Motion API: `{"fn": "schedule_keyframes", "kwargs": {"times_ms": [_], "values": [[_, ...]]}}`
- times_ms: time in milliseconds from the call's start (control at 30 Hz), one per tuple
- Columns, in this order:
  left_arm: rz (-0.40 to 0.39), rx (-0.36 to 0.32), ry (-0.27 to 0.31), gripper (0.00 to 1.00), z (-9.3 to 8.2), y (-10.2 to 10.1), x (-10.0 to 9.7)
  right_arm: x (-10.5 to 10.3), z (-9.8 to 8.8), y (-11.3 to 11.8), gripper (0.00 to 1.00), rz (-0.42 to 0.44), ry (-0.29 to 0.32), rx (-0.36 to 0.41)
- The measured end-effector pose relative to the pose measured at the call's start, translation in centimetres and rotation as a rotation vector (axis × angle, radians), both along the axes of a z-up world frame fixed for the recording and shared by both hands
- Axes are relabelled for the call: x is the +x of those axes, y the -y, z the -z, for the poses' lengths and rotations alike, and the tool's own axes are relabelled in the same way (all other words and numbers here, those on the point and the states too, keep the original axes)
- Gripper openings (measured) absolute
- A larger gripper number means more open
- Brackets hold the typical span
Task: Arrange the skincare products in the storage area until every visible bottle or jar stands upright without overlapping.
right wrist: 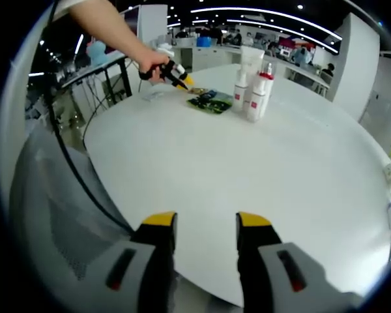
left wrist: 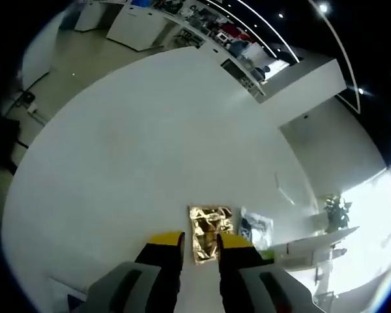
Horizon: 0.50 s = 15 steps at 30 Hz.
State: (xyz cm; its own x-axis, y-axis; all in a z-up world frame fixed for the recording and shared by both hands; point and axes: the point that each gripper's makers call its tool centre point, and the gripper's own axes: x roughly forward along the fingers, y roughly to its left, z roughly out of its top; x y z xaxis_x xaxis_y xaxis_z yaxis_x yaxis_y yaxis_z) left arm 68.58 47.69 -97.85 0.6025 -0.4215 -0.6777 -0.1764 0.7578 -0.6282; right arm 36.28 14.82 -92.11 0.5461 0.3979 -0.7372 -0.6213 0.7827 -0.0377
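Left hand-held gripper (left wrist: pixel 199 242) slightly parted, empty, just short of gold sachet (left wrist: pixel 210 232) flat on white surface (left wrist: pixel 137 150); right hand-held gripper (right wrist: pixel 206 222) open, empty; bottles (right wrist: pixel 253 90) upright; advise square, low approach before closing.

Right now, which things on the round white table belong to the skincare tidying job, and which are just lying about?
Job:
- white bottle with red cap
- smaller white pump bottle

Lying about:
- gold foil sachet
- flat green packet
- potted green plant, off the table
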Motion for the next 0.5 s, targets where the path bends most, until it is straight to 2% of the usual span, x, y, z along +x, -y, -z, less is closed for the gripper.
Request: {"fn": "schedule_keyframes", "kwargs": {"times_ms": [133,333,500], "values": [[0.001,0.031,0.003,0.3,-0.2,-0.5,-0.3,0.1,-0.2,0.0,0.37,0.001,0.012,0.001],[0.012,0.067,0.05,0.36,-1.6,-0.9,-0.5,0.1,-0.4,0.0,0.37,-0.003,0.025,0.002],[0.011,0.136,0.067,0.43,-2.3,-1.9,-1.1,0.2,-0.6,-0.1,0.37,-0.005,0.036,0.006]]}}
